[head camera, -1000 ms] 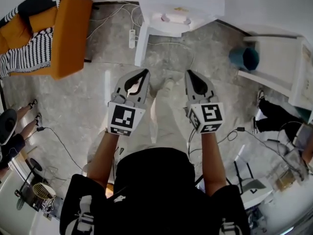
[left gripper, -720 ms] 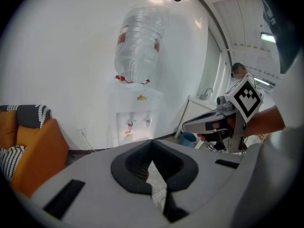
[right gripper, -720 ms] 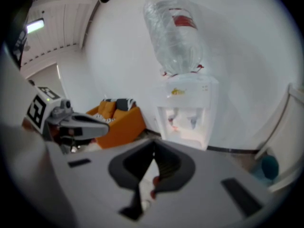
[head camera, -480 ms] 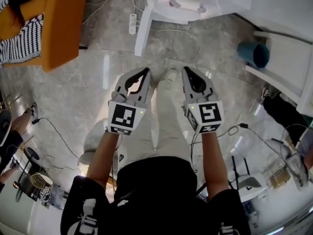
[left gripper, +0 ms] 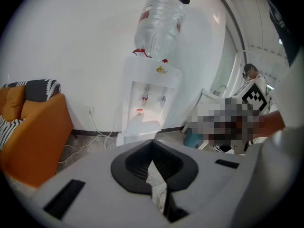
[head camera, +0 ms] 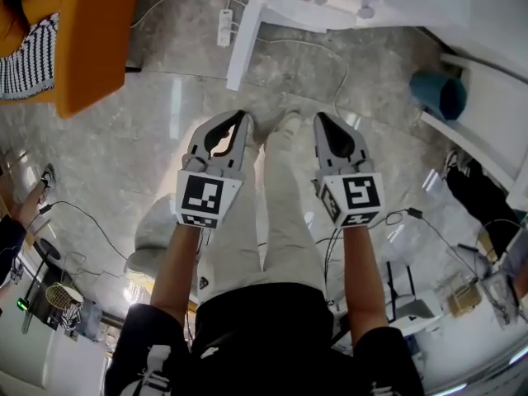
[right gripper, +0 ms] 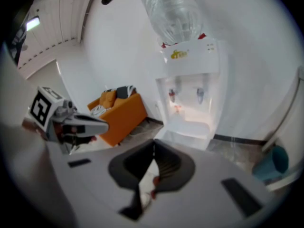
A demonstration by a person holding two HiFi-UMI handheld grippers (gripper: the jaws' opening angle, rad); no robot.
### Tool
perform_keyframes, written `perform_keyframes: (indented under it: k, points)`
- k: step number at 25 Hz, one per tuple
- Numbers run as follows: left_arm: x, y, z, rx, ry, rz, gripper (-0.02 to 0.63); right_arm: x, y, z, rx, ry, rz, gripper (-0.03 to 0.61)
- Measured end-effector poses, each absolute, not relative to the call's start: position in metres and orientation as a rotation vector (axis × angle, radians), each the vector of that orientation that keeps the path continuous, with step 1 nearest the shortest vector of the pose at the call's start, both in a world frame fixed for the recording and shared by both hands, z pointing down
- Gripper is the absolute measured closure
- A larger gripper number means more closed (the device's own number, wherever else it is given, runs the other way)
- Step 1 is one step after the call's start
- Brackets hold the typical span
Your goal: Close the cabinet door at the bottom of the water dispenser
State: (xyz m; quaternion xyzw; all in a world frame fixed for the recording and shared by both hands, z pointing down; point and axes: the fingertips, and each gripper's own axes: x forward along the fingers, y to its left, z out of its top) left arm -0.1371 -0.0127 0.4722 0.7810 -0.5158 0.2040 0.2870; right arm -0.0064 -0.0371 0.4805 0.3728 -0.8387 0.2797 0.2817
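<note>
Cabinet door [head camera: 240,46] white, wide open.

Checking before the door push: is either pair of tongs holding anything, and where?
Nothing is held; left tongs and right tongs are both shut, empty.

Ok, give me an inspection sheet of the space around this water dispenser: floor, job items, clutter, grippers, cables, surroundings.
Surface: glossy grey stone floor.
Job's things: white water dispenser with a bottle on top; its bottom cabinet door stands open.
Clutter: teal bin; power strip on the floor beside the door.
Grippers: left gripper and right gripper both shut, empty, side by side above the person's legs.
Cables: white cable near the dispenser; black cable across the floor at left.
Surroundings: orange sofa, white wall, white shelf unit.
</note>
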Motion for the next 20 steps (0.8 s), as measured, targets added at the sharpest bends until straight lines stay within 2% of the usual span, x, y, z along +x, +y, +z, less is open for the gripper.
perform_keyframes:
  k: [20]
  points:
    - [-0.150,-0.005,0.566,2.033,-1.323,0.493,0.606,-0.039,-0.047,0.568,0.891,-2.267,0.808,0.544]
